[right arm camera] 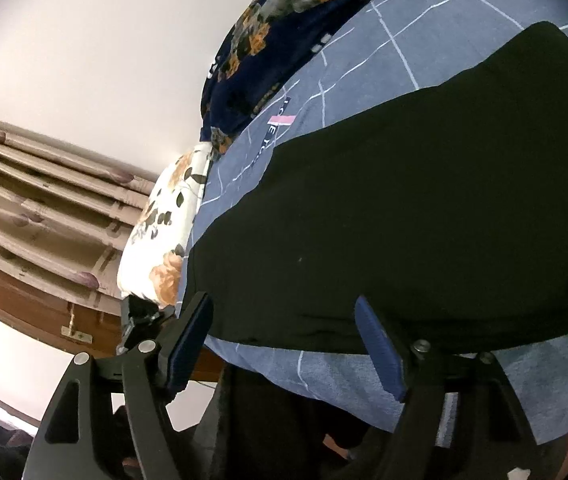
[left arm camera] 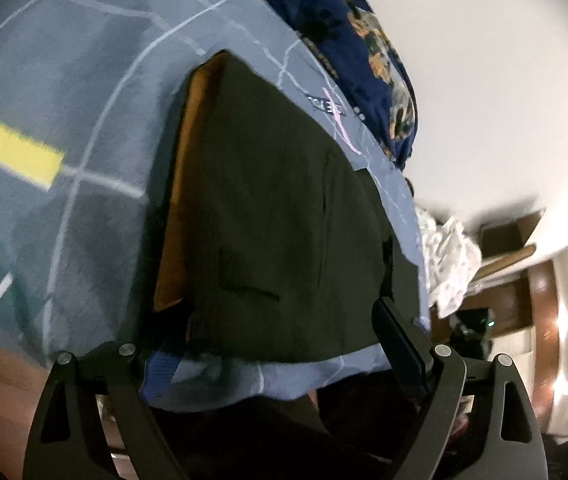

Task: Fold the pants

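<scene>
Black pants (right arm camera: 403, 220) near bedsheet (right arm camera: 423, 32) edge; right claw (right arm camera: 287, 340) agape, empty

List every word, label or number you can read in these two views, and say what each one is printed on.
"HE": large white letters, seen turned sideways, on the bed sheet at the left edge of the left wrist view; the rest is cut off.
A small dark printed strip on the sheet beyond the black pants: too blurred to read.
The same strip in the right wrist view: only partly legible, not readable with confidence.
No numbers are visible.
</scene>
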Demonstrator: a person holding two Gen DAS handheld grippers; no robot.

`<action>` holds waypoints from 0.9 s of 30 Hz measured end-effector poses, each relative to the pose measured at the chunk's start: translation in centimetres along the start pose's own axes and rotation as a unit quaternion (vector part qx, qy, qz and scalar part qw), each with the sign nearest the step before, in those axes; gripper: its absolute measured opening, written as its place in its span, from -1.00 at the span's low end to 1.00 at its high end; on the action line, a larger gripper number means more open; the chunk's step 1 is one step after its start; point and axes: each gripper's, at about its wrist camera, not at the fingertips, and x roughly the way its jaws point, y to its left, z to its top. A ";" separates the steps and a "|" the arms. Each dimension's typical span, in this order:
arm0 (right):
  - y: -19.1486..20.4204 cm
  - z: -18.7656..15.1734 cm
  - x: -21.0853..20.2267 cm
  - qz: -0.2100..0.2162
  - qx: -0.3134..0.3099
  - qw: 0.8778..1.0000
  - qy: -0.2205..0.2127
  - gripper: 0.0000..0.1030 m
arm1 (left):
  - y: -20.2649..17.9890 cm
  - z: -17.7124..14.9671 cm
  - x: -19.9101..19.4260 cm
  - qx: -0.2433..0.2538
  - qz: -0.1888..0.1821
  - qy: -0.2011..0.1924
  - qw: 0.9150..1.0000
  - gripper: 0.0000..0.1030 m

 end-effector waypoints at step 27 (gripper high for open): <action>0.5 4.7 -1.3 0.135 0.059 0.988 -0.044 0.45 | -27.1 -2.2 5.7 0.309 -0.008 -0.025 0.951 -0.53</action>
